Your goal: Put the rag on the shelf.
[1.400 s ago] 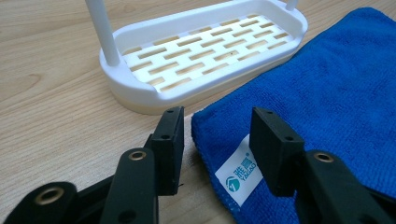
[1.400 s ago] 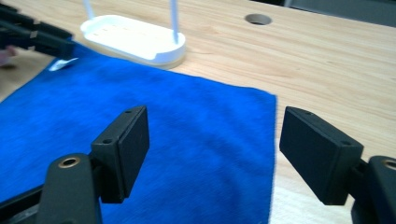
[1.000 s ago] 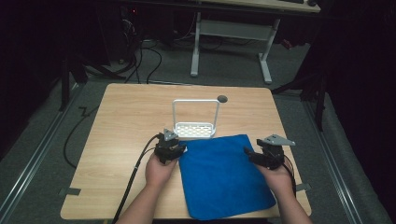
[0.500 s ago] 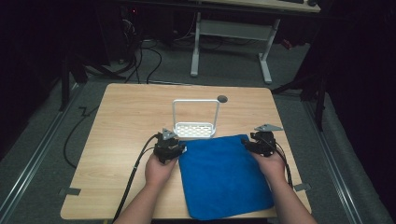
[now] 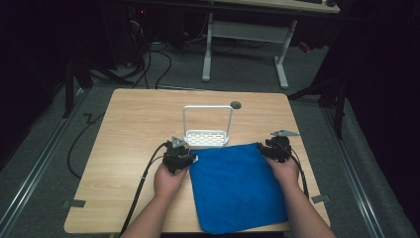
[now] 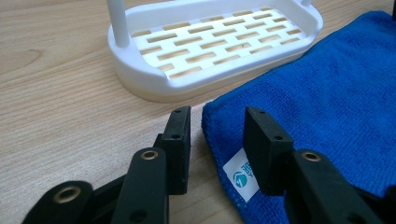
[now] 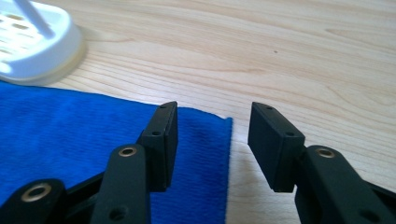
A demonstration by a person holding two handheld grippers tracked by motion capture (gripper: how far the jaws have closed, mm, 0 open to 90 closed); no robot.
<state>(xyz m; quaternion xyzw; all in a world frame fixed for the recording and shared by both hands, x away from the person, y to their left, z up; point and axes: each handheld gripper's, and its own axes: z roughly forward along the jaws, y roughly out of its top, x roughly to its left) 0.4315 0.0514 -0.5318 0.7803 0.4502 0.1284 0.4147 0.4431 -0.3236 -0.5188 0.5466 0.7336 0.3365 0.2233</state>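
A blue cloth [image 5: 237, 188] lies flat on the wooden table [image 5: 138, 124], with its far edge against a white slotted rack [image 5: 207, 145] that has a tall hoop handle. My left gripper [image 5: 181, 153] sits low at the cloth's far left corner. Its jaws [image 6: 217, 114] are open and straddle the hem beside a white label [image 6: 240, 175]. My right gripper [image 5: 275, 148] is at the far right corner. Its jaws [image 7: 212, 109] have just been closing, and the cloth's side edge [image 7: 205, 135] lies between them untouched. One jaw is over cloth, the other over bare wood.
The rack [image 6: 154, 84] stands just beyond the left jaws and shows at the upper left of the right gripper view [image 7: 42, 56]. A dark round hole [image 5: 236, 104] marks the table behind it. Cables and a desk frame [image 5: 277, 54] are on the floor beyond.
My right gripper has moved inward and down to the cloth's far right corner, and its jaws have narrowed. The left gripper and the cloth have stayed put.
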